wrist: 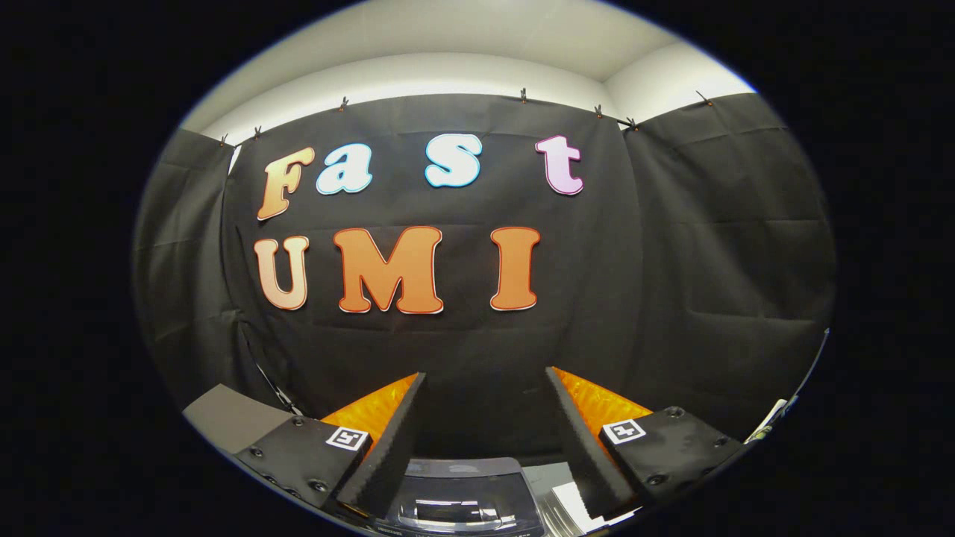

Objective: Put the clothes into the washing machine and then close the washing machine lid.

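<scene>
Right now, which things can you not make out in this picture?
- Washing machine lid, gripper view: seen between the open gripper fingers, cut off below; open or closed, unclear.
- White thing beside the lid: partly behind a finger, unidentifiable.
- Clothes: whereabouts cannot be told.

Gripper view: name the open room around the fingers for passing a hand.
The gripper is open, fingers apart, nothing between them; that gap before the black cloth wall is free. Below, the clear-lidded washing machine top and white papers crowd the space.

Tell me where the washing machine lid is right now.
In the gripper view, the glossy washing machine lid lies low between the open gripper's fingers, below the black cloth wall.
</scene>
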